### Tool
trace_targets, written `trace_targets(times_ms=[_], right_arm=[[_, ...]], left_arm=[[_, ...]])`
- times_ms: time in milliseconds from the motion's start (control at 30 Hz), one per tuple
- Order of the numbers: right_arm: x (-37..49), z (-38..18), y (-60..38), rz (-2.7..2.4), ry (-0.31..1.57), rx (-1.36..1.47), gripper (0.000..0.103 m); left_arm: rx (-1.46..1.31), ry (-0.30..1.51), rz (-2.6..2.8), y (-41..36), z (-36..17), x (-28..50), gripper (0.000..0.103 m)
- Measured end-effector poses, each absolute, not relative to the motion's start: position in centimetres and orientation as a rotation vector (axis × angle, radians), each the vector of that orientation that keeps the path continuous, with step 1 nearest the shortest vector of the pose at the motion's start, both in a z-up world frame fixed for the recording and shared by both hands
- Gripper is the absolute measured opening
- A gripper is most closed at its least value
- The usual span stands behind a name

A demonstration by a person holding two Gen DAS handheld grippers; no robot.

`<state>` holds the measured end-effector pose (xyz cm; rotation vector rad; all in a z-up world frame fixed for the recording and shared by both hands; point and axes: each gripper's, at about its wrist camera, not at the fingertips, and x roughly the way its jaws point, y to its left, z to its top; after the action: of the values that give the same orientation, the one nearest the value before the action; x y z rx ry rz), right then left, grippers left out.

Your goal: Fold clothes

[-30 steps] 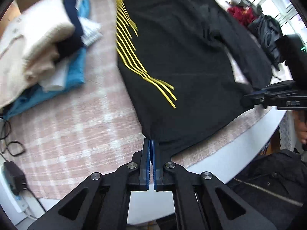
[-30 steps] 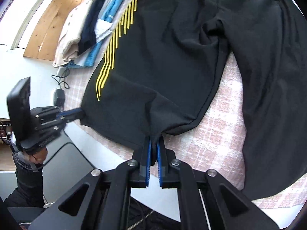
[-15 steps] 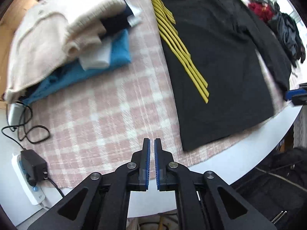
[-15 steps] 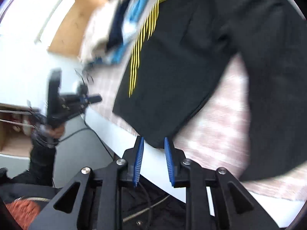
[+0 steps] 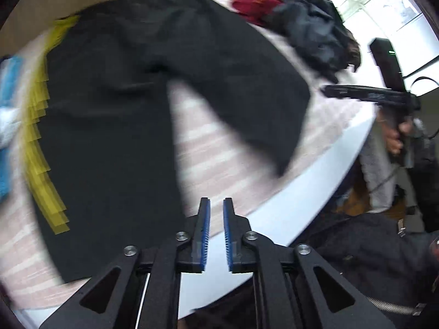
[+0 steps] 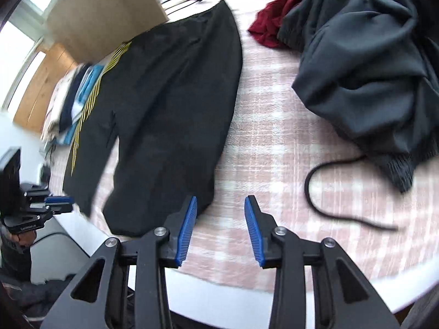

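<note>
Black trousers (image 6: pixel 170 115) flat on the pink checked cloth (image 6: pixel 274 142) — both hand-held grippers, left (image 5: pixel 216 208) and right (image 6: pixel 221 205), released, holding nothing.

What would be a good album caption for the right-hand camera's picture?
Open right gripper above a plaid tablecloth, black trousers spread flat, a dark jacket heaped beside.

Black trousers (image 6: pixel 170 115) with yellow side stripes (image 5: pixel 41 170), spread seemingly flat on the checked cloth.
</note>
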<state>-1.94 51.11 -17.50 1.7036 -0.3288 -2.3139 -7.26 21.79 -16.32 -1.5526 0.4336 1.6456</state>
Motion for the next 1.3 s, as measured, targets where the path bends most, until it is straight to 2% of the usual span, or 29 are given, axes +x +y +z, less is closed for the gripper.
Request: trace_targets(times_ms=[133,267,333,367,400,433,467,567,667,700,767,833,867,1000,1167,1300], right_arm=[[-3.1,-18.9,50.8,-2.219,-0.161,1.639,0.037],[-3.5,-20.2,49.2,-2.102,-0.03,1.57,0.038],[-3.5,-20.4,48.4,-2.083,0.03,1.527,0.038],[-3.6,-20.4,48.3,-2.064,0.032,1.52,0.038],[-3.6,-20.3,48.2,-2.046,0.035,1.513,0.031],[-3.6,-20.3,48.1,-2.027,0.037,1.506,0.007],[-3.7,-20.2,48.1,-2.011,0.038,1.502,0.004],[-3.7,-18.0,49.4,-2.021,0.028,1.517,0.003],[-3.1,-13.9,51.1,-2.056,0.079,1.541,0.003],[-3.0,-12.6,51.6,-2.071,0.108,1.568,0.004],[-2.7,-10.7,51.7,-2.072,0.161,1.613,0.016],[-2.2,-9.5,52.0,-2.122,0.209,1.591,0.06],[-2.0,-9.1,52.3,-2.165,0.22,1.565,0.066],[-2.1,-10.8,55.2,-2.248,0.114,1.531,0.066],[-1.5,-16.4,55.1,-2.182,0.079,1.593,0.065],[0.2,-18.6,54.4,-2.097,0.014,1.583,0.051]], left_arm=[[-1.59,0.405,1.61,25.7,-18.1,-5.7,0.019],[-1.63,0.362,1.661,26.5,-18.6,-5.1,0.019],[-1.647,0.319,1.676,27.2,-19.2,-5.3,0.015],[-1.654,0.297,1.683,27.5,-19.5,-5.4,0.003],[-1.66,0.275,1.689,27.8,-19.9,-5.6,0.001],[-1.659,0.261,1.699,28.0,-19.9,-5.6,0.001],[-1.647,0.26,1.712,28.1,-19.5,-5.5,0.001],[-1.6,0.223,1.741,27.9,-17.7,-5.1,0.001],[-1.56,0.087,1.706,27.1,-15.6,-4.9,0.001],[-1.56,0.074,1.699,26.9,-15.5,-4.7,0.001],[-1.58,0.121,1.705,27.1,-15.9,-4.3,0.001],[-1.64,0.233,1.73,27.3,-17.6,-4.1,0.001],[-1.681,0.262,1.735,27.2,-18.5,-4.2,0.001],[-1.72,0.301,1.747,26.5,-19.4,-4.2,0.003],[-1.718,0.339,1.762,26.3,-19.5,-3.7,0.004],[-1.732,0.365,1.77,26.8,-19.8,-3.2,0.004]])
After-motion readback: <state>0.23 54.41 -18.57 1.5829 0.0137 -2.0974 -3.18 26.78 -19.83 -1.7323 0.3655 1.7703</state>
